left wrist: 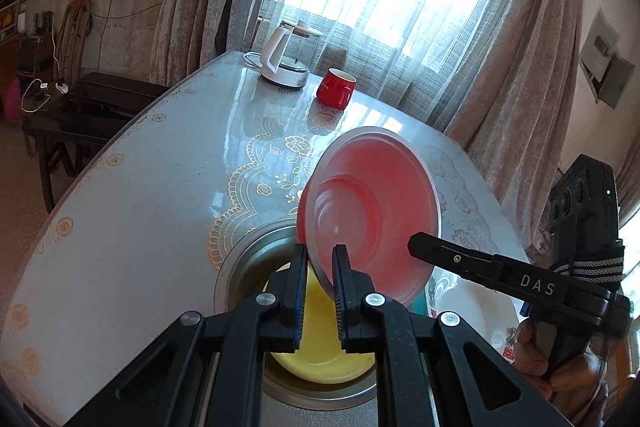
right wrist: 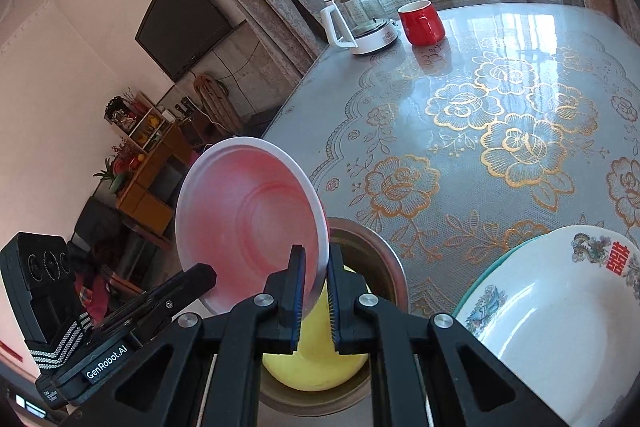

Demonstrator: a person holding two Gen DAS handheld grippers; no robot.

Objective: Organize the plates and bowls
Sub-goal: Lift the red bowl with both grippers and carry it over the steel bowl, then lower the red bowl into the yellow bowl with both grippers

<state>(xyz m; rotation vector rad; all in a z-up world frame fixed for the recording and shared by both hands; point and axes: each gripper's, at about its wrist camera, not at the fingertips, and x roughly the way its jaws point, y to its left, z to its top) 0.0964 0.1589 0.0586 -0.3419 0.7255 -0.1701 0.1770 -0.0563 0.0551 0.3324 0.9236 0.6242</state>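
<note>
yellow bowl (left wrist: pixel 320 355) (half hidden), probably beneath tongs

Pink bowl (left wrist: pixel 372 211) tilted above yellow bowl (left wrist: pixel 320 363) nested in steel bowl (left wrist: pixel 240 259).

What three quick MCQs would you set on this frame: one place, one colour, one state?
1. The yellow bowl sits: A on a chair; B inside the steel bowl; C on the floor.
2. The mug is: A red; B blue; C green.
3. The pink bowl is: A resting in the yellow bowl; B lying upside down; C raised and tilted, rim clamped by the left hand-held gripper and the right hand-held gripper.
Key: B, the steel rim rings it; A, plainly red in both views; C, each wrist view shows its own gripper shut on the rim.
</note>
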